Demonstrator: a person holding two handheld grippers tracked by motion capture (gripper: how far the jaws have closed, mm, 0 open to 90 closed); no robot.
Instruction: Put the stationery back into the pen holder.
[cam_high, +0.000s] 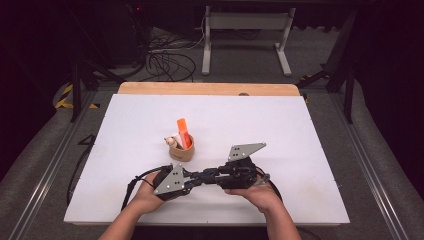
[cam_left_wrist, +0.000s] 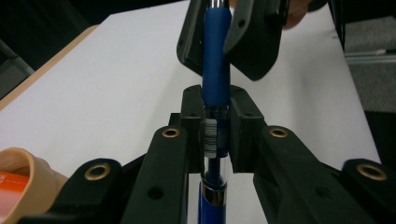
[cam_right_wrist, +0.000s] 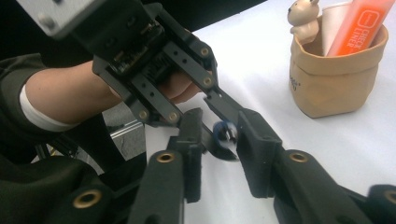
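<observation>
1. The left gripper (cam_left_wrist: 215, 135) pinches a blue pen (cam_left_wrist: 215, 70) at its clear barcoded barrel.
2. The pen's long axis runs straight from those jaws toward the right gripper (cam_right_wrist: 219, 140).
3. The right gripper's jaws flank the pen's far end, slightly spread.
4. The pen hangs above the white table (cam_high: 280, 130), near a tan pouch (cam_high: 182, 152).

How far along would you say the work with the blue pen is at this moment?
Done: the orange highlighter and a small figurine already stand in the tan pouch. In hand: the left gripper is clamped on the blue pen, whose end lies between the right gripper jaws; their pads look slightly off it. Left: probably the pen's handover and placing in the pouch.
</observation>
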